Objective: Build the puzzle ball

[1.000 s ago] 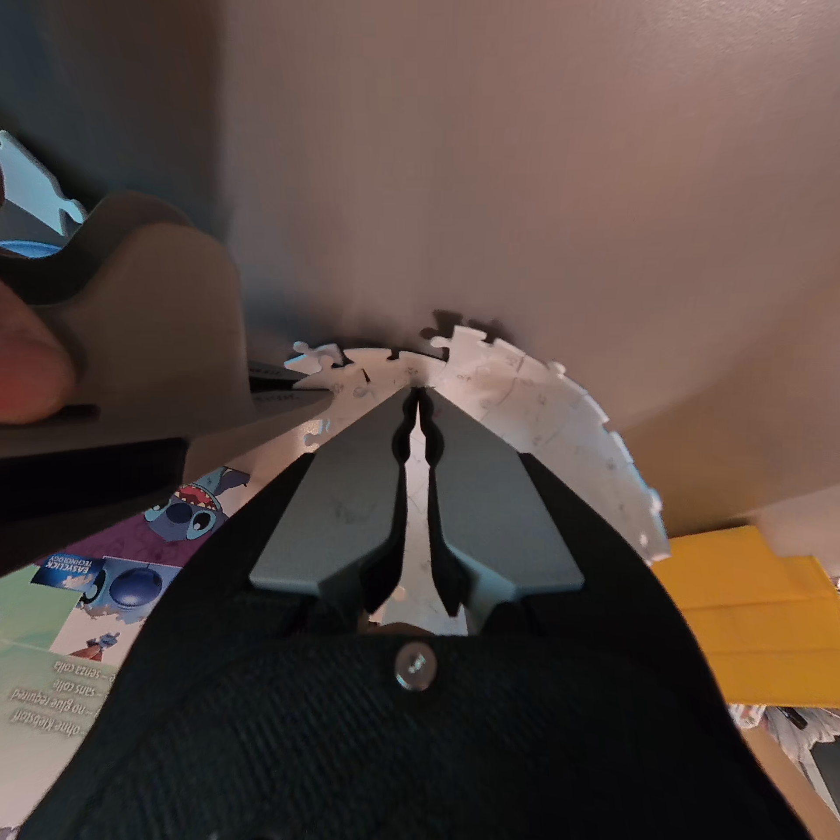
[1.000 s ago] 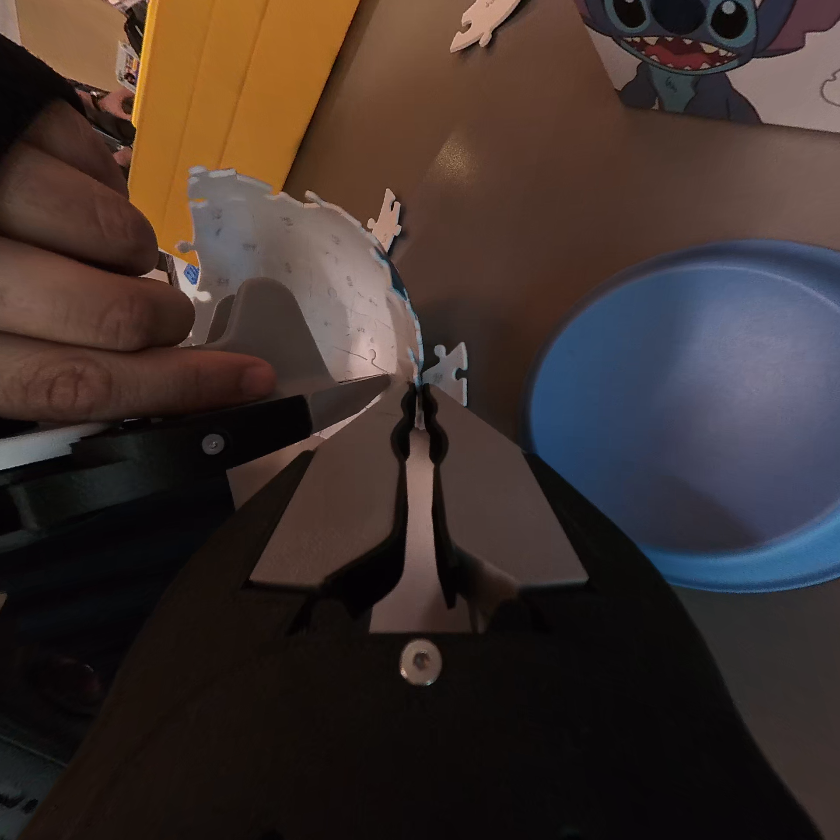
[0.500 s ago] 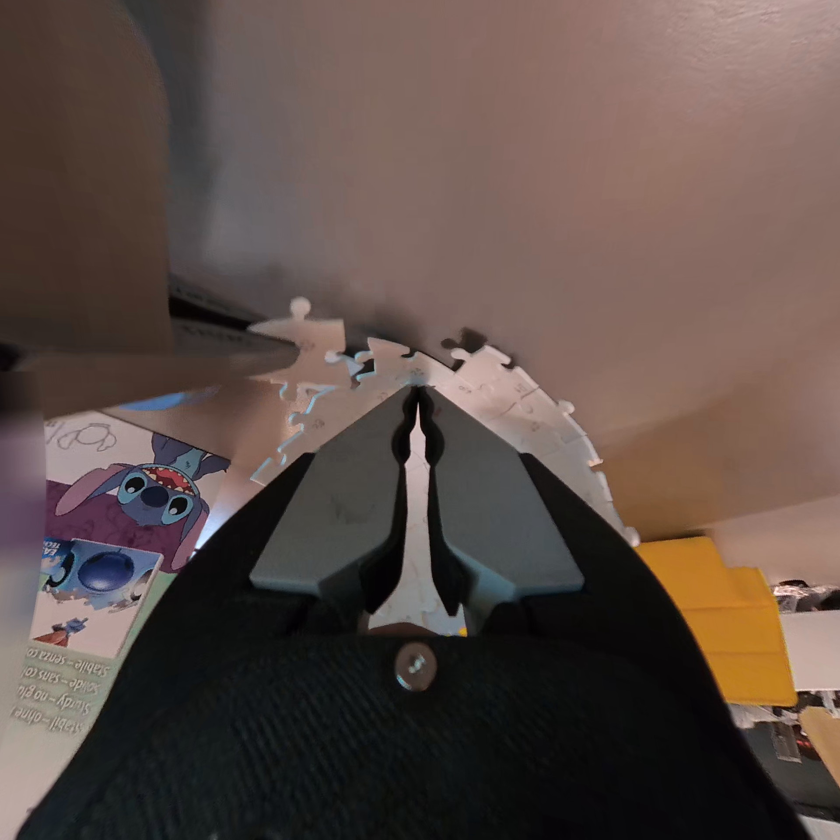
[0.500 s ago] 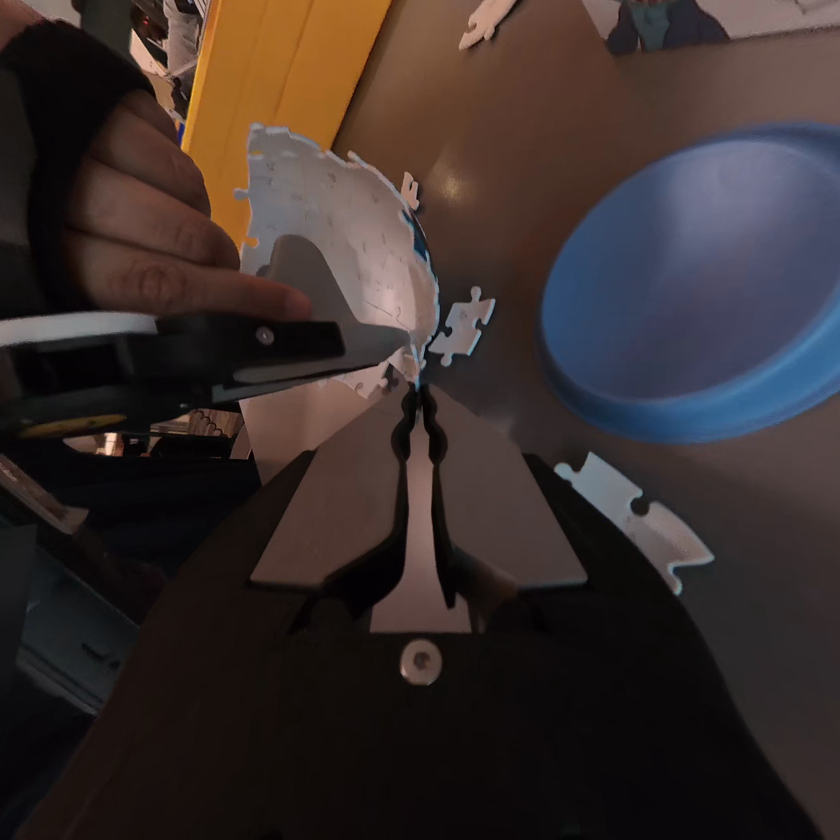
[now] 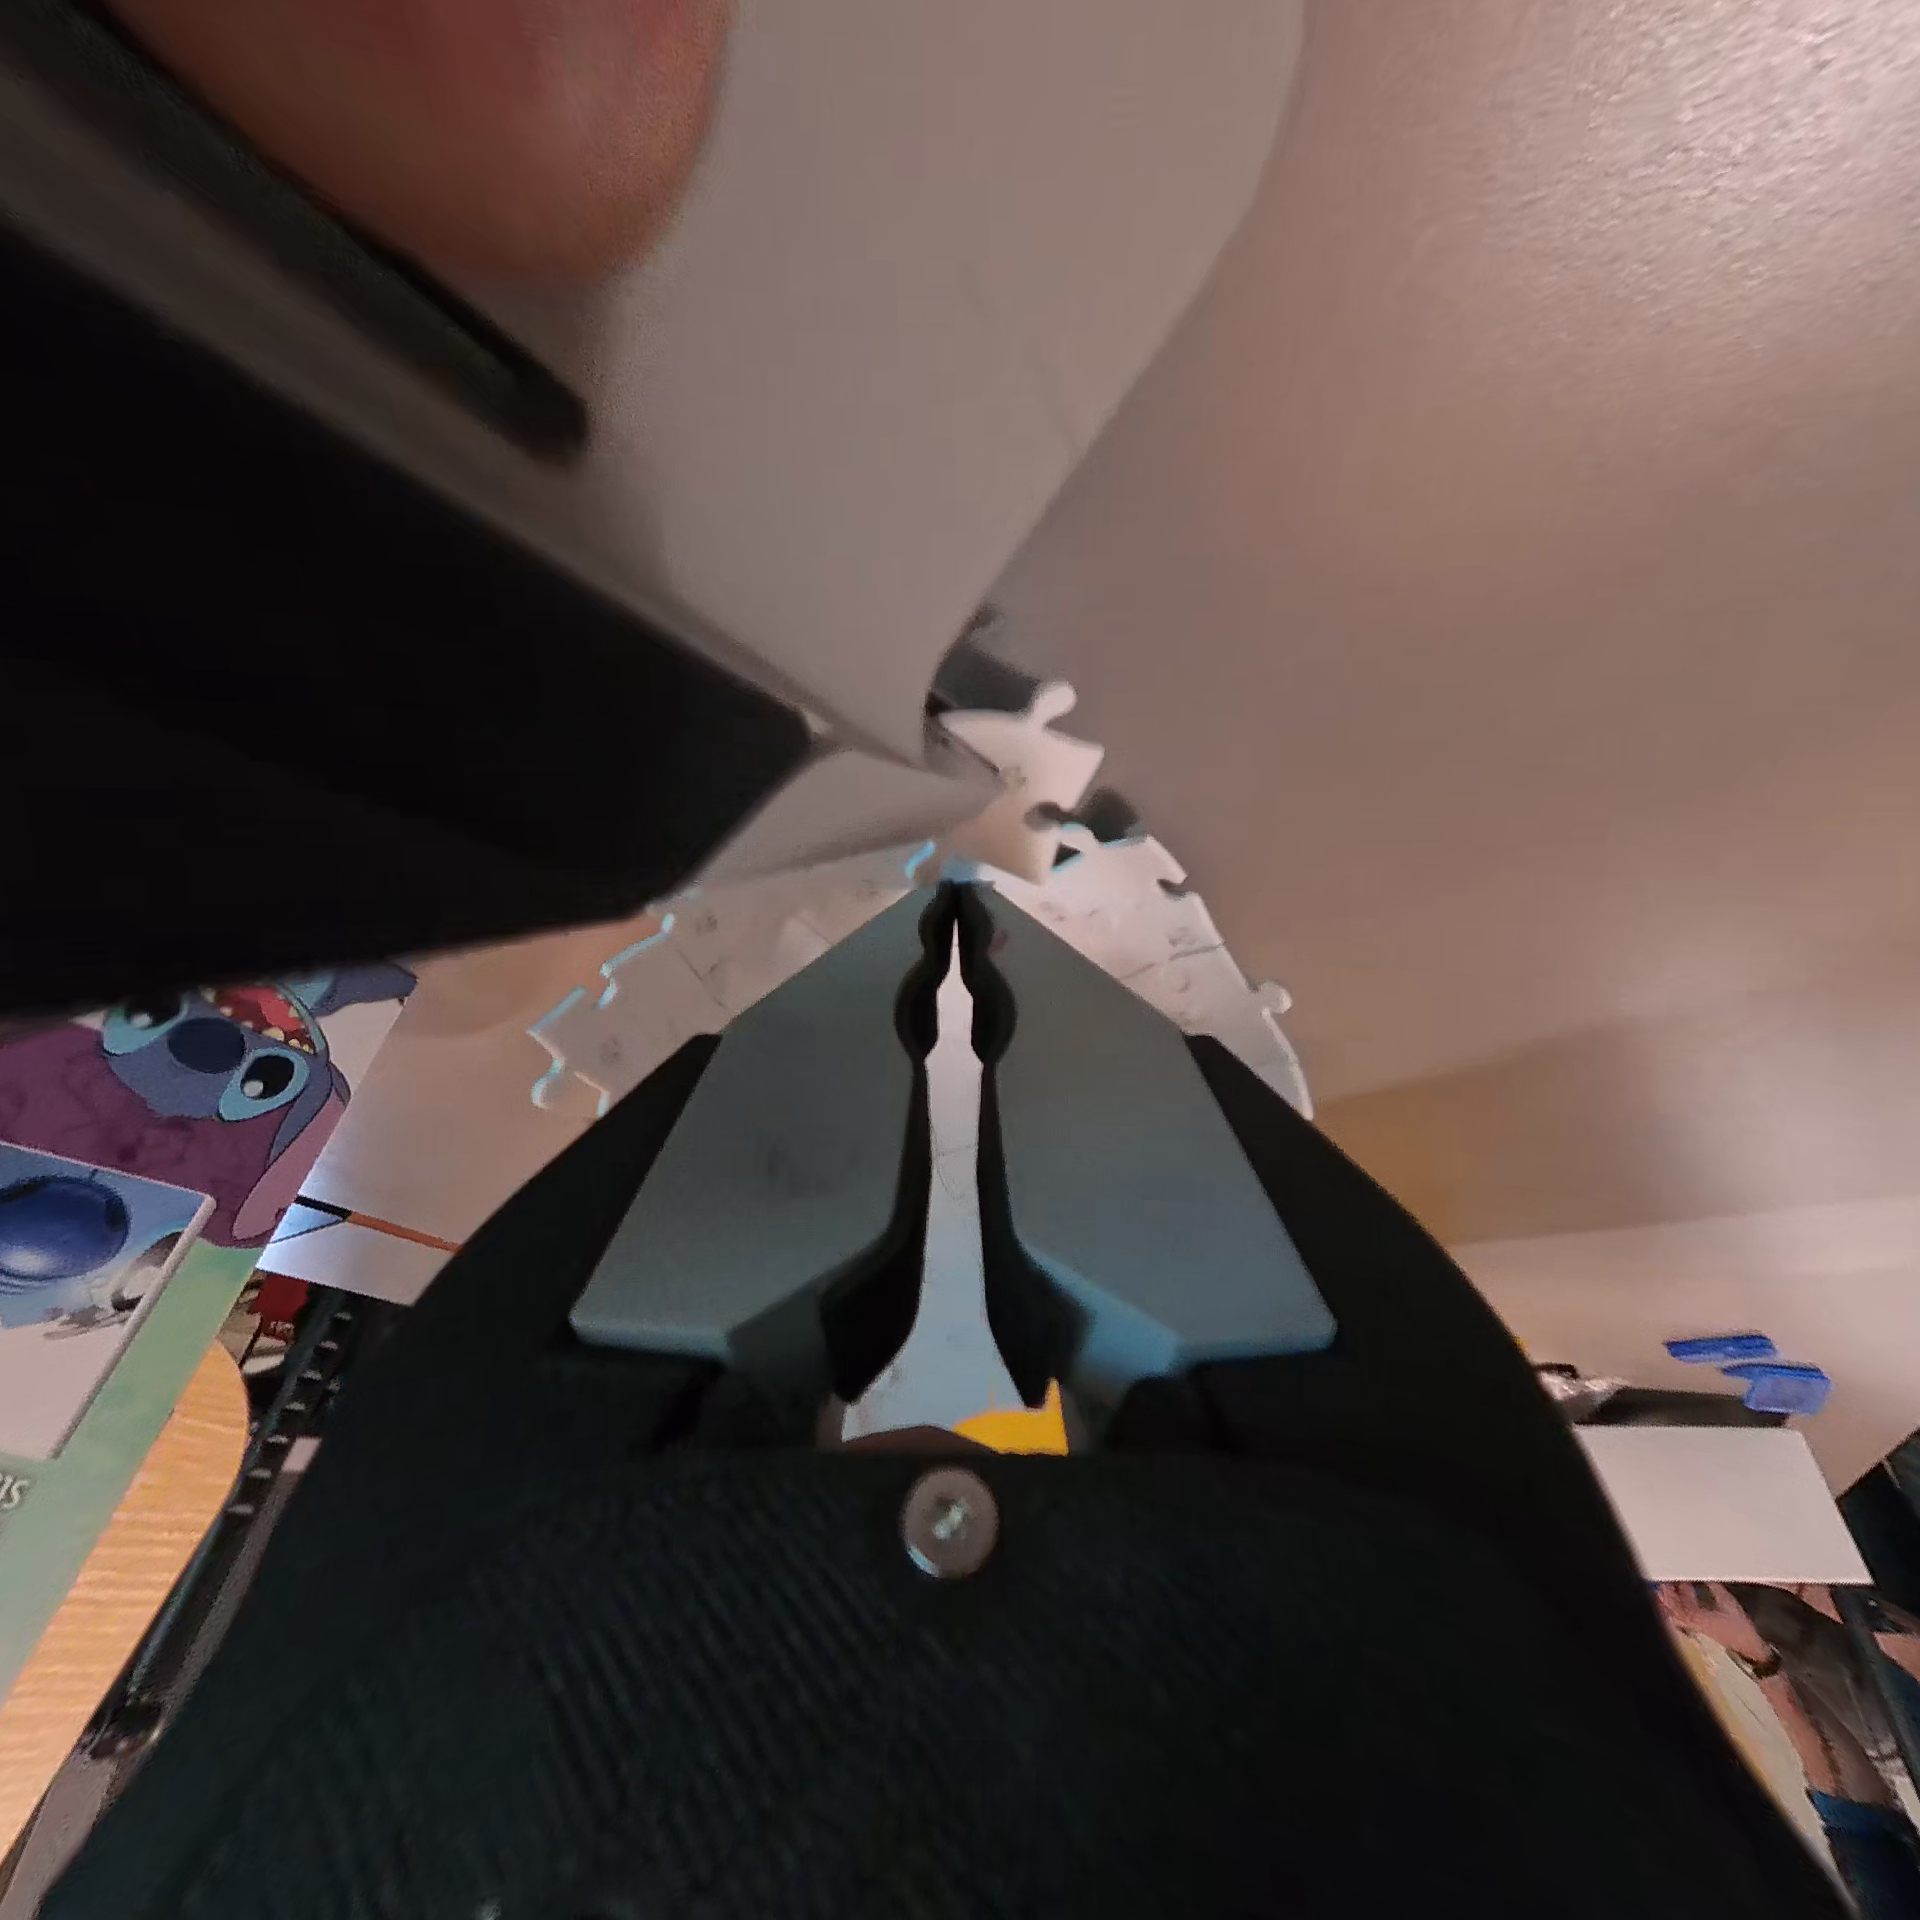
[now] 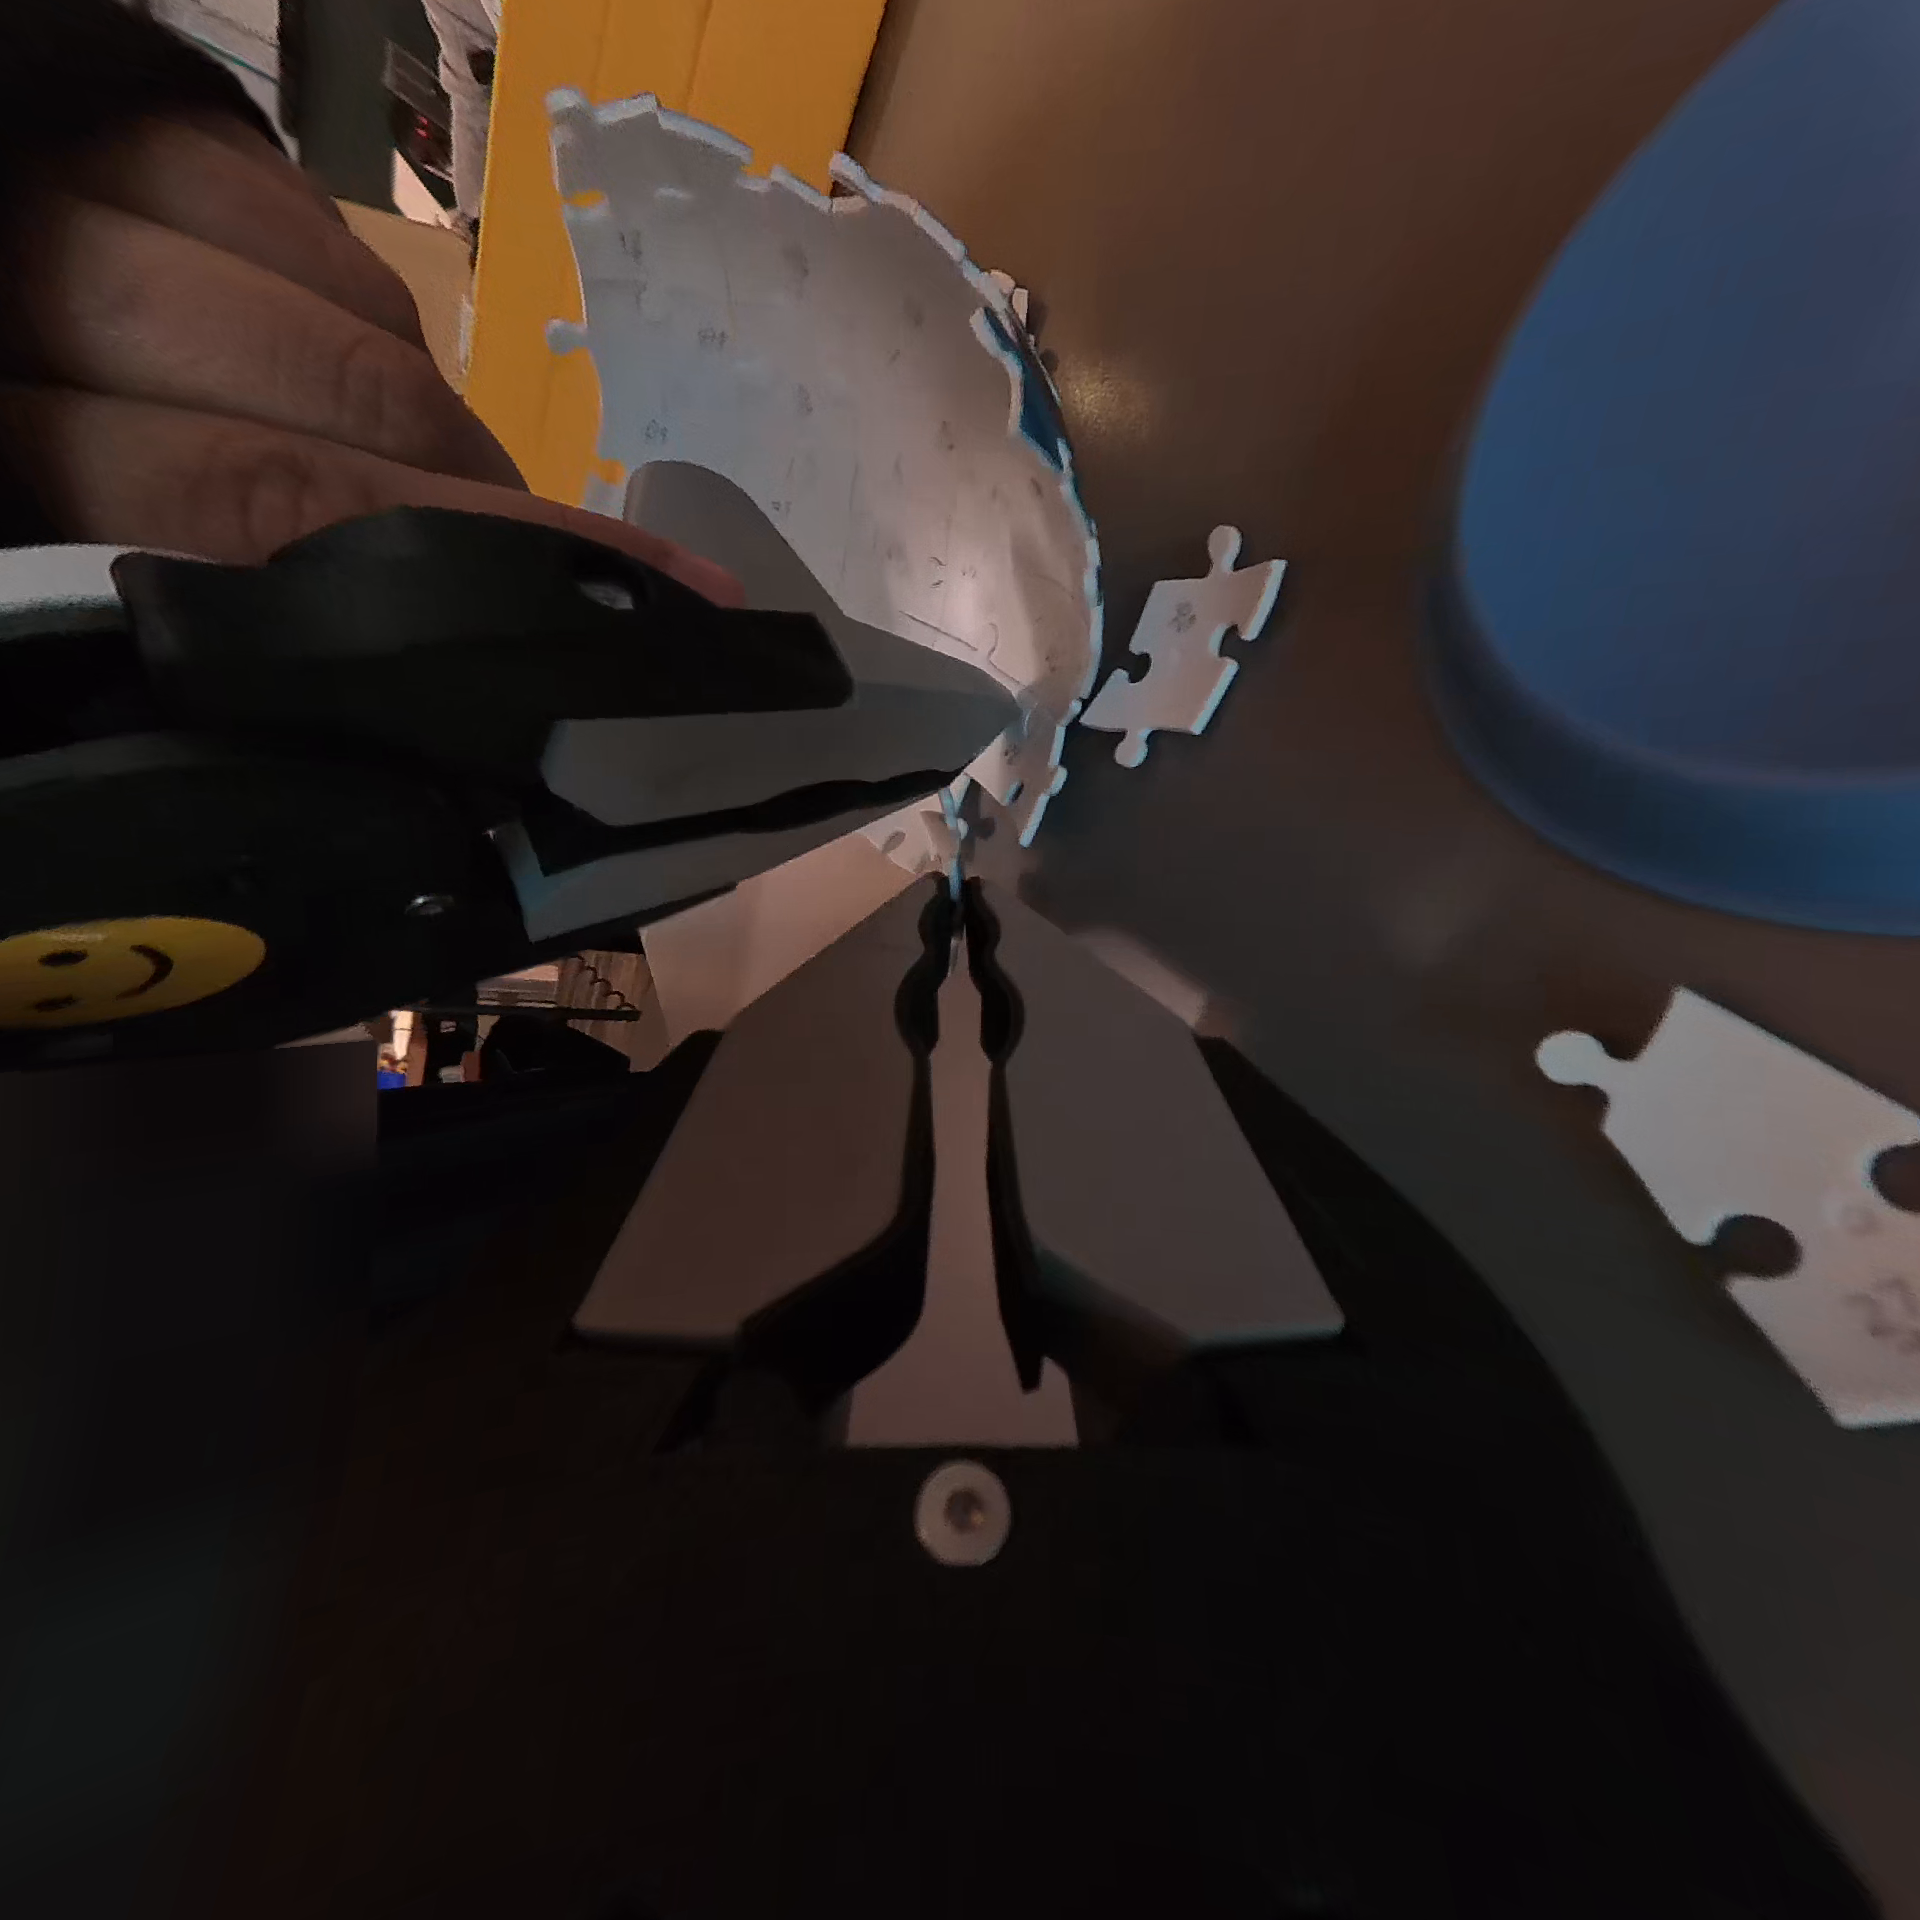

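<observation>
The partly built puzzle ball is a curved white shell (image 5: 1164, 935) of joined pieces; it also shows in the right wrist view (image 6: 831, 364). My left gripper (image 5: 956, 894) is shut on the shell's rim and holds it off the brown table; it enters the right wrist view (image 6: 987, 727) from the left with a hand behind it. My right gripper (image 6: 956, 894) is shut on a single white puzzle piece, seen edge-on. In the left wrist view the right gripper (image 5: 935, 800) comes in from the upper left, and its piece (image 5: 1023, 779) touches the shell's rim beside my left fingertips.
A blue bowl (image 6: 1714, 468) sits on the table (image 6: 1247, 260) at right. Two loose white pieces lie on the table, one (image 6: 1184, 644) near the shell and one (image 6: 1766, 1226) at lower right. A yellow folder (image 6: 582, 208) lies behind. A printed cartoon sheet (image 5: 208, 1060) lies left. Tip to tip, the grippers are about 5 centimeters apart.
My right gripper has moved in with its piece from beside the shell to its rim next to my left fingertips. The shell has tilted and both views have swung.
</observation>
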Demonstrator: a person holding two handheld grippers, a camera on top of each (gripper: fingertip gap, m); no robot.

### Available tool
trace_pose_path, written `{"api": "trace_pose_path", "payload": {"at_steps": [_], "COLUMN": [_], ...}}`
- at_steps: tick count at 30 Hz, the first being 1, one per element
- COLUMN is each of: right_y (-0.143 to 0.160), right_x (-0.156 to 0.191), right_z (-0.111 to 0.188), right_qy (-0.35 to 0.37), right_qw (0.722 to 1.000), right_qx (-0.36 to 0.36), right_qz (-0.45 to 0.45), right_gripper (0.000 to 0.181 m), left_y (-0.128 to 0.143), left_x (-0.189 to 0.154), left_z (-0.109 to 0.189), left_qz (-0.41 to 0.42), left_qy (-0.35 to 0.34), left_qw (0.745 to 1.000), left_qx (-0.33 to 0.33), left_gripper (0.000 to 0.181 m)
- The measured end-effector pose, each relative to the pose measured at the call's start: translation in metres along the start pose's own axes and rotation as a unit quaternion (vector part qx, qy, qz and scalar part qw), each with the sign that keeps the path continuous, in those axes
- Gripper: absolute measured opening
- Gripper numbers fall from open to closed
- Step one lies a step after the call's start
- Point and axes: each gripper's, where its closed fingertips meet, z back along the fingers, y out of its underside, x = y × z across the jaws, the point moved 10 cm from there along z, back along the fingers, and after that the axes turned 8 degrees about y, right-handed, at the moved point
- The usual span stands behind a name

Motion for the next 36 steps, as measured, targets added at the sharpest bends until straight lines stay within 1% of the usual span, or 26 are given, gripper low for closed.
{"api": "trace_pose_path", "payload": {"at_steps": [6,11,15,18,23,29,32,36], "right_y": [0.003,0.009,0.015,0.017,0.012,0.007,0.003,0.0], "right_x": [0.004,0.002,-0.003,-0.006,-0.004,-0.005,-0.006,-0.007], "right_z": [-0.011,-0.012,-0.009,-0.007,-0.008,-0.012,-0.013,-0.013], "right_qy": [-0.001,-0.007,0.0,-0.01,0.025,0.05,0.053,0.052], "right_qw": [0.999,0.996,0.992,0.989,0.989,0.99,0.991,0.992], "right_qx": [-0.015,-0.045,-0.079,-0.092,-0.105,-0.096,-0.093,-0.083], "right_qz": [-0.031,-0.077,-0.095,-0.115,-0.099,-0.086,-0.081,-0.077], "right_gripper": [0.0,0.0,0.0,0.0,0.0,0.0,0.0,0.0], "left_y": [0.001,0.003,0.005,0.006,0.008,0.009,0.01,0.009], "left_x": [0.001,-0.001,-0.002,-0.002,-0.002,-0.003,-0.004,-0.007], "left_z": [-0.001,-0.001,-0.001,-0.001,-0.002,-0.002,-0.002,-0.003], "left_qz": [0.033,0.043,0.047,0.052,0.057,0.072,0.059,0.024], "left_qy": [0.011,0.005,0.001,0.0,-0.002,0.003,-0.002,-0.029], "left_qw": [0.999,0.999,0.999,0.998,0.998,0.997,0.998,0.999], "left_qx": [0.006,-0.003,-0.014,-0.022,-0.026,-0.034,-0.032,-0.026], "left_gripper": [0.0,0.0,0.0,0.0,0.0,0.0,0.0,0.0]}}
